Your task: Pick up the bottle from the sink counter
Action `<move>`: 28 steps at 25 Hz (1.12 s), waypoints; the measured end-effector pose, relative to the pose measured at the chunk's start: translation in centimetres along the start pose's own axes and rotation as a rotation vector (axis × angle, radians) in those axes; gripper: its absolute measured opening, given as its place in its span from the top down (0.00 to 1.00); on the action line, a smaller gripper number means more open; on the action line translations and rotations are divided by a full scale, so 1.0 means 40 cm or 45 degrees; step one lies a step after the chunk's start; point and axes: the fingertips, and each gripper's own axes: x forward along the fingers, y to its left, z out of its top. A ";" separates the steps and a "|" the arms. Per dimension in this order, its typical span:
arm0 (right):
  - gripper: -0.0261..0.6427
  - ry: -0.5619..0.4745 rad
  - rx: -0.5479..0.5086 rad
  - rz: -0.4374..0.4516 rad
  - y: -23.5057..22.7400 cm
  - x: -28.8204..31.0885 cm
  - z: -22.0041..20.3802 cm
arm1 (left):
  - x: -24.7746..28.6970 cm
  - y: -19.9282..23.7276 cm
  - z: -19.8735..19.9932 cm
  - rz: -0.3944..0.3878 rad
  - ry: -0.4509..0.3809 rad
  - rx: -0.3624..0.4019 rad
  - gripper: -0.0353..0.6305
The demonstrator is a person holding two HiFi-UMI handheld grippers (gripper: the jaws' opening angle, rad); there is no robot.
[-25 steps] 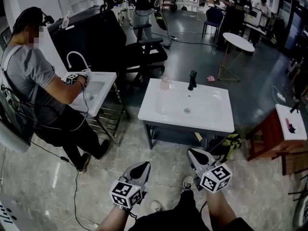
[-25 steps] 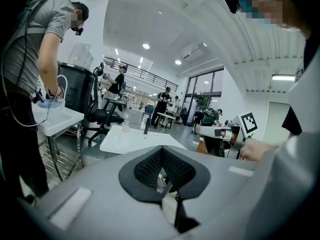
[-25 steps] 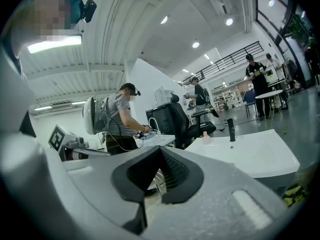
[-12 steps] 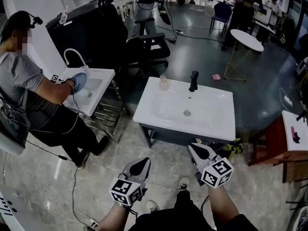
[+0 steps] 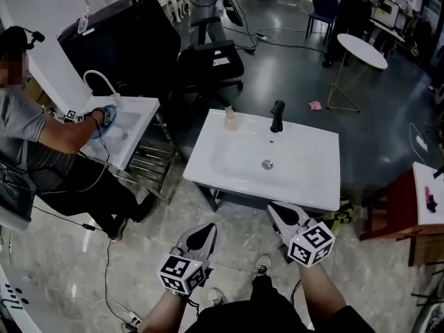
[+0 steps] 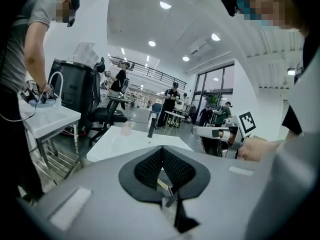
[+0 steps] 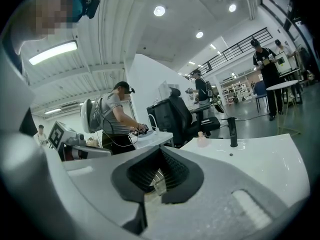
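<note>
The small clear bottle [image 5: 230, 120] stands upright at the back left of the white sink counter [image 5: 208, 164], left of the black faucet [image 5: 277, 116]. My left gripper [image 5: 205, 229] and right gripper [image 5: 276, 209] are held low in front of the counter's near edge, well short of the bottle. Both are shut with nothing between the jaws. In the left gripper view the bottle [image 6: 126, 129] is far ahead on the counter [image 6: 115, 145]. In the right gripper view the bottle [image 7: 202, 140] sits left of the faucet [image 7: 232, 132].
A person [image 5: 41, 144] works at a second white sink [image 5: 128, 134] to the left. A black office chair [image 5: 208, 61] stands behind the counter, a round white table [image 5: 364, 50] at the back right, and a red-brown stand [image 5: 402, 207] at the right. Cables lie on the floor.
The view has tilted and drawn a little nearer; the sink counter sits slightly larger and more to the left. Both grippers keep their places and stay shut.
</note>
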 end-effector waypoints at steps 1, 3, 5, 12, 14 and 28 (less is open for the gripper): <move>0.96 0.001 0.000 0.003 -0.014 0.003 0.002 | 0.015 0.000 0.002 0.002 -0.001 0.000 0.94; 0.96 0.003 -0.002 0.007 -0.043 0.007 0.008 | 0.046 -0.002 0.007 0.007 -0.001 -0.001 0.94; 0.96 0.006 -0.006 0.012 -0.070 0.011 0.015 | 0.074 -0.007 0.013 0.015 -0.003 -0.004 0.94; 0.96 0.019 -0.003 0.042 -0.164 0.024 0.039 | 0.168 -0.014 0.036 0.065 -0.024 -0.010 0.94; 0.96 0.017 0.001 0.057 -0.187 0.034 0.047 | 0.193 -0.013 0.045 0.085 -0.032 -0.010 0.94; 0.96 0.020 -0.003 0.154 -0.300 0.025 0.094 | 0.297 -0.074 0.071 0.198 -0.042 -0.009 0.94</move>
